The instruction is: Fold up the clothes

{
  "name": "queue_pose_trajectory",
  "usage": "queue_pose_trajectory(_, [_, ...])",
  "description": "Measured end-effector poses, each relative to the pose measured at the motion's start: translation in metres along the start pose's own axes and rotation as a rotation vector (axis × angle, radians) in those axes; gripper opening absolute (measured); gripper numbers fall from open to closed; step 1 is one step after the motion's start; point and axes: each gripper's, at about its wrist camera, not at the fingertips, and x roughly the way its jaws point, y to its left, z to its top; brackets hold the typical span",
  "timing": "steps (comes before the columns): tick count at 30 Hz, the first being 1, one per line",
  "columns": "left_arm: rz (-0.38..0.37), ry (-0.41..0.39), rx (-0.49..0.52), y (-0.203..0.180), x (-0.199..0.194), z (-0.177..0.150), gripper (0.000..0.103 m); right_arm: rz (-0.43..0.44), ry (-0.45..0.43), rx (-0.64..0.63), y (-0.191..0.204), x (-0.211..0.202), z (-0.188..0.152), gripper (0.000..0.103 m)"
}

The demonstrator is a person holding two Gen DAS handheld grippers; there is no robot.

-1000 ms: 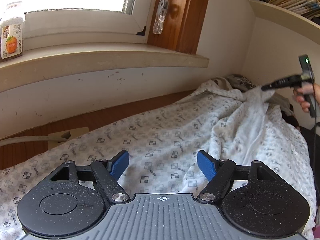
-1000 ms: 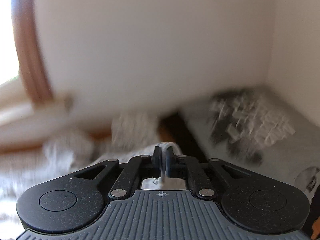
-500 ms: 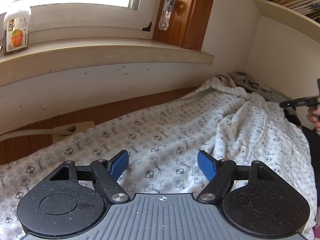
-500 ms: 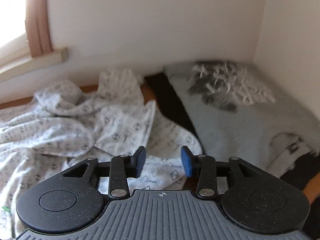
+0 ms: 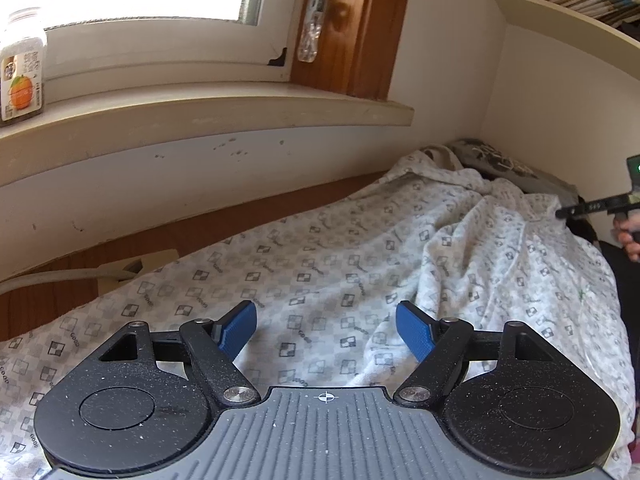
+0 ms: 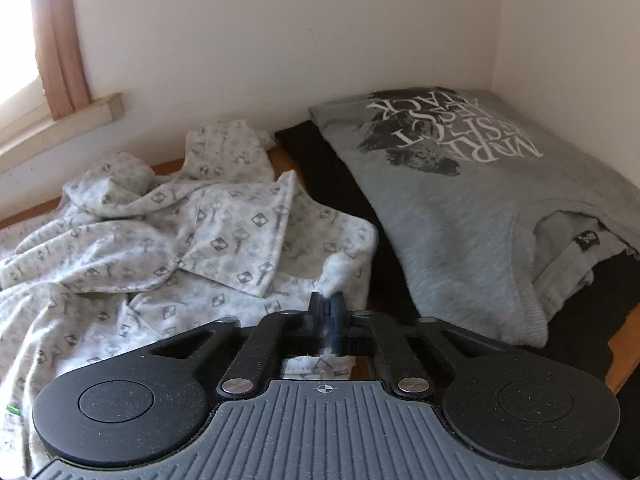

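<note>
Pajamas (image 6: pixel 168 232), white with a grey square print, lie rumpled on the wooden surface under your grippers. Your right gripper (image 6: pixel 328 310) pinches a fold of them; your left gripper (image 5: pixel 326 330) hovers spread wide above. Beyond, a grey sweatshirt (image 6: pixel 460 208) lies flat.

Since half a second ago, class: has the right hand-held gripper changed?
Yes. The right hand-held gripper, open then, is now shut on the patterned garment, beside the grey sweatshirt.
</note>
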Motion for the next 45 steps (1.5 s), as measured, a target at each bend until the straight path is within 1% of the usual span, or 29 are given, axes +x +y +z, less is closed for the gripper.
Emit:
queue_pose_trajectory(3, [-0.01,0.0,0.011,-0.002,0.0,0.0,0.08,-0.034,-0.07,-0.024,-0.001,-0.048,0.013,0.003])
queue_pose_trajectory(6, [-0.02,0.004,0.022,-0.005,0.001,-0.001,0.08,-0.069,-0.082,-0.055,-0.006,-0.089,0.022,0.003])
queue_pose_trajectory(8, [-0.027,0.008,0.025,-0.006,0.001,-0.001,0.081,-0.102,0.002,-0.09,-0.006,-0.08,0.016,0.003])
queue_pose_trajectory(10, [-0.032,0.009,0.026,-0.006,0.001,-0.002,0.083,-0.131,0.101,-0.11,-0.007,-0.055,0.003,0.005])
queue_pose_trajectory(11, [-0.033,0.007,0.028,-0.006,0.0,-0.002,0.084,-0.137,0.11,-0.106,-0.007,-0.048,0.0,0.008])
queue_pose_trajectory(12, [-0.033,0.005,0.029,-0.006,0.0,-0.002,0.084,-0.141,0.102,-0.097,-0.008,-0.043,-0.002,0.009])
queue_pose_trajectory(13, [-0.032,0.003,0.032,-0.006,-0.001,-0.002,0.084,-0.139,0.082,-0.084,-0.007,-0.041,-0.002,0.011])
queue_pose_trajectory(16, [-0.032,0.009,0.026,-0.005,0.0,-0.001,0.084,-0.134,-0.002,-0.06,-0.002,-0.04,0.002,0.026])
queue_pose_trajectory(17, [-0.032,0.011,0.024,-0.005,0.001,-0.001,0.084,-0.155,-0.043,-0.071,0.004,-0.042,0.003,0.035])
queue_pose_trajectory(18, [-0.031,0.011,0.026,-0.005,0.001,0.0,0.084,-0.182,-0.085,-0.085,0.011,-0.044,0.004,0.038])
queue_pose_trajectory(20, [-0.029,0.01,0.036,-0.006,0.0,0.0,0.084,-0.189,-0.173,-0.103,0.025,-0.049,0.007,0.039])
queue_pose_trajectory(21, [-0.028,0.009,0.04,-0.007,0.0,0.0,0.085,-0.162,-0.197,-0.098,0.031,-0.05,0.009,0.045])
queue_pose_trajectory(23, [-0.024,0.012,0.028,-0.006,-0.001,0.0,0.085,-0.048,-0.2,-0.078,0.042,-0.042,0.009,0.051])
queue_pose_trajectory(25, [-0.004,0.022,0.03,-0.009,-0.002,-0.002,0.085,0.064,-0.191,-0.06,0.058,-0.025,0.007,0.051])
queue_pose_trajectory(27, [0.017,0.031,0.033,-0.012,-0.004,-0.004,0.085,0.14,-0.178,-0.05,0.075,-0.003,0.005,0.051])
queue_pose_trajectory(29, [0.038,0.041,0.035,-0.015,-0.006,-0.007,0.085,0.16,-0.188,-0.087,0.093,0.013,0.006,0.051])
queue_pose_trajectory(31, [0.058,0.05,0.037,-0.018,-0.007,-0.009,0.085,0.183,-0.158,-0.126,0.105,0.029,0.007,0.051])
queue_pose_trajectory(33, [0.062,0.052,0.038,-0.019,-0.008,-0.009,0.085,0.202,-0.115,-0.156,0.109,0.041,0.006,0.051])
queue_pose_trajectory(35, [0.065,0.054,0.04,-0.02,-0.008,-0.009,0.085,0.204,-0.1,-0.186,0.109,0.047,0.005,0.051])
queue_pose_trajectory(37, [0.051,0.079,0.038,-0.02,-0.004,-0.002,0.085,0.22,-0.092,-0.191,0.106,0.052,0.004,0.052])
queue_pose_trajectory(38, [0.048,0.081,0.039,-0.021,-0.001,0.003,0.085,0.227,-0.089,-0.188,0.106,0.055,0.003,0.053])
queue_pose_trajectory(42, [0.007,0.045,0.059,-0.035,0.013,0.036,0.085,0.246,-0.081,-0.207,0.11,0.06,0.002,0.066])
queue_pose_trajectory(45, [-0.011,0.045,0.081,-0.05,0.04,0.064,0.085,0.23,-0.08,-0.244,0.119,0.061,-0.001,0.069])
